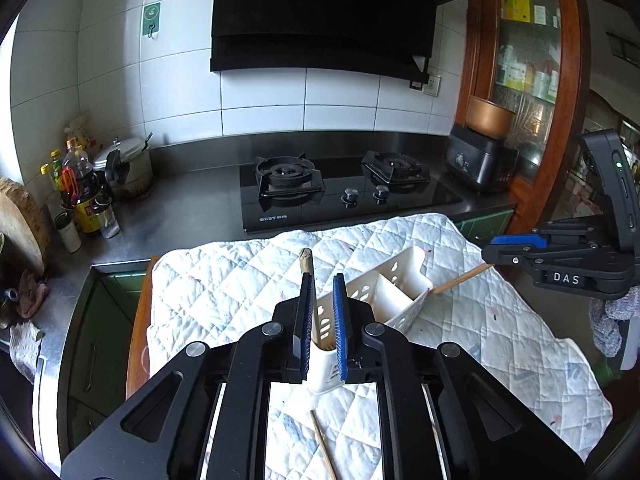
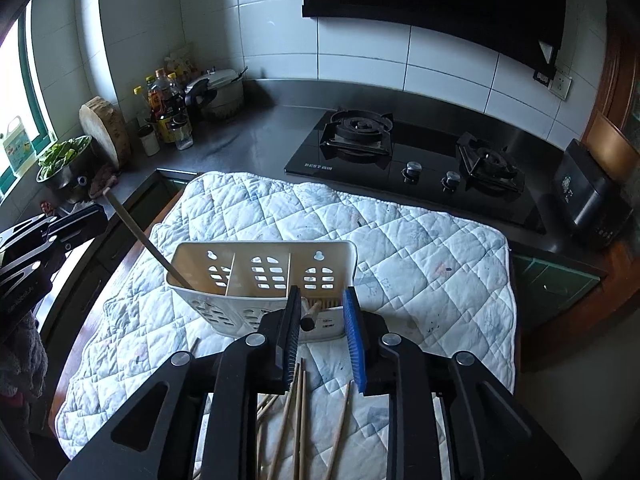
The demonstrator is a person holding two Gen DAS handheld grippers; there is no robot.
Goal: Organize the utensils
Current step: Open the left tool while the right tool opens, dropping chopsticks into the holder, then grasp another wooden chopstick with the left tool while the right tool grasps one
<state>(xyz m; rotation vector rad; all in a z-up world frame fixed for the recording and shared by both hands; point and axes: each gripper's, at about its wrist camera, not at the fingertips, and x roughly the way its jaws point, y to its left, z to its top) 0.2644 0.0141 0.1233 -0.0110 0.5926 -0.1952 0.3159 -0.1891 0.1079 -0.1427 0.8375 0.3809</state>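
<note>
A white slotted utensil holder [image 2: 264, 268] with three compartments stands on a white quilted mat [image 2: 420, 264]. It also shows in the left wrist view [image 1: 384, 292]. One wooden chopstick [image 2: 140, 236] leans in its left compartment; its upper end sits by my left gripper. My left gripper [image 1: 323, 280] is open, with that chopstick [image 1: 307, 264] against its left finger. My right gripper [image 2: 322, 300] is open over the right compartment, where a chopstick end [image 2: 312, 312] rests between the fingers. Several loose chopsticks [image 2: 298, 412] lie on the mat beneath it.
A black gas hob [image 2: 416, 160] lies behind the mat on the steel counter. Bottles [image 2: 164, 108], a pot [image 2: 220, 92], a wooden block [image 2: 106, 130] and a bowl of greens [image 2: 64, 160] crowd the far left corner. A black appliance [image 2: 588, 192] stands at right.
</note>
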